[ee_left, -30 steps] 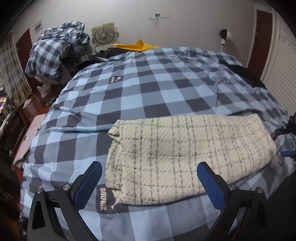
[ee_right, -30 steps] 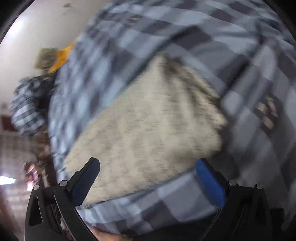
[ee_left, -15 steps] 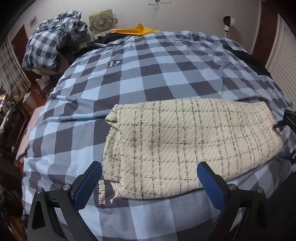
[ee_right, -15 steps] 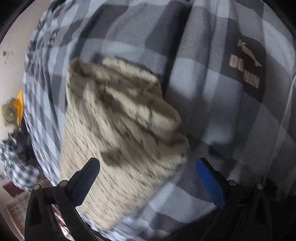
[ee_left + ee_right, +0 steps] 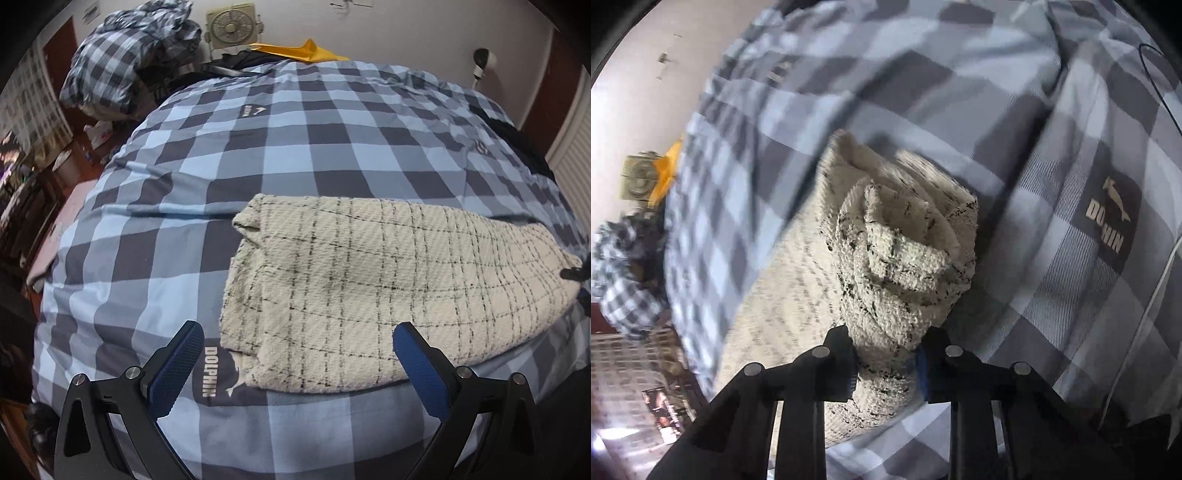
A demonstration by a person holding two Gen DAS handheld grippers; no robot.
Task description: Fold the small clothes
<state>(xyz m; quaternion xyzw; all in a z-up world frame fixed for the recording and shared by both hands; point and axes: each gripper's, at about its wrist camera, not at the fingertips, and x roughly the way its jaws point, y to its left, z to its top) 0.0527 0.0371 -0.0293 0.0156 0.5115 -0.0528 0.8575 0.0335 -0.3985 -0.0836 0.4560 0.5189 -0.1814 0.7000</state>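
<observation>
A cream knitted garment (image 5: pixel 373 291) with thin black check lines lies folded lengthwise on the blue checked bedcover (image 5: pixel 295 147). My left gripper (image 5: pixel 295 363) hovers open over the garment's near left end, its blue pads either side of the cloth without touching it. In the right wrist view the right gripper (image 5: pixel 886 363) is closing on the garment's bunched right end (image 5: pixel 897 266), and its pads press the thick cloth between them. The right gripper's black tip (image 5: pixel 572 273) shows at the garment's far right edge in the left wrist view.
A heap of checked bedding (image 5: pixel 129 70) and a box fan (image 5: pixel 231 27) stand beyond the bed's far left corner. A yellow item (image 5: pixel 299 51) lies at the headboard side. Dark clothes (image 5: pixel 517 144) sit at the bed's right edge. A thin cable (image 5: pixel 1160 70) lies on the cover.
The right gripper went from wide open above the garment's end to clamped on its bunched cloth. The left gripper sank a little toward the garment and stayed open.
</observation>
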